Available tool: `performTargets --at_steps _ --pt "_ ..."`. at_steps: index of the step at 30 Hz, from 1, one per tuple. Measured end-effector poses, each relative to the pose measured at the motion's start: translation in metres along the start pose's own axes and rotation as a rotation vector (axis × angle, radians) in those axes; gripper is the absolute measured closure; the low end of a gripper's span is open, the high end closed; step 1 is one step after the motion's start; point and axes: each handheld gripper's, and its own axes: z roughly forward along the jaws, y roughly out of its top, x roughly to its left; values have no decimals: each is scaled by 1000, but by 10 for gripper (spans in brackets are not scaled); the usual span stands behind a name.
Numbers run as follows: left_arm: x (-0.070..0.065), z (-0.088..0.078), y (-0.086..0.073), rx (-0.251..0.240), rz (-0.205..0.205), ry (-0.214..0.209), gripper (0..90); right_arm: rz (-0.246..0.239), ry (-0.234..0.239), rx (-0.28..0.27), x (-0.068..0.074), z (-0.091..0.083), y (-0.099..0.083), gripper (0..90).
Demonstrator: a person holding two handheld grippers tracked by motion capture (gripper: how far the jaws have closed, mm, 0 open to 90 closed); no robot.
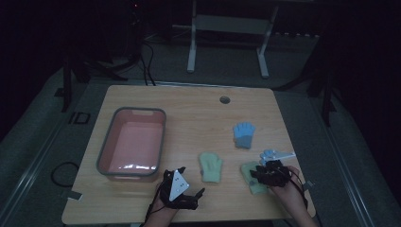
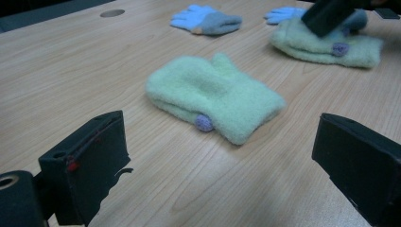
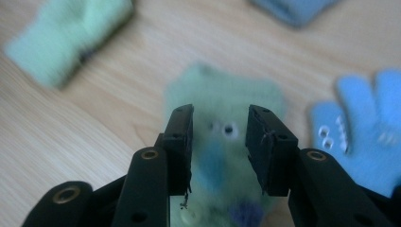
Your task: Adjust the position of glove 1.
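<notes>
Two pale green mittens lie on the wooden table. One mitten (image 1: 210, 166) (image 2: 213, 97) rests just ahead of my left gripper (image 1: 191, 180) (image 2: 220, 142), whose jaws stand wide open and empty. The other mitten (image 1: 249, 178) (image 3: 222, 90), which has small eyes and a blue patch, lies directly under my right gripper (image 1: 261, 172) (image 3: 220, 127). Its jaws stand partly apart above the mitten, with nothing pressed between the pads. A blue glove (image 1: 270, 154) (image 3: 369, 132) lies beside that mitten. Another blue glove (image 1: 244, 134) (image 2: 205, 19) with a grey cuff lies farther back.
A pink bin with a grey rim (image 1: 106, 142) stands at the table's left. A round cable hole (image 1: 224, 100) sits near the far edge. Bare wood lies between the bin and the mittens. A white frame stands on the floor beyond the table.
</notes>
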Motion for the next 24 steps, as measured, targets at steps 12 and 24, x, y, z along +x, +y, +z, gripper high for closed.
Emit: performTargets --at_steps 12,24 --pt "0 0 0 3 2 1 40 -4 -95 -24 13 6 -4 860" --pt "0 0 0 -1 2 2 40 136 -137 -126 37 -19 35 867"
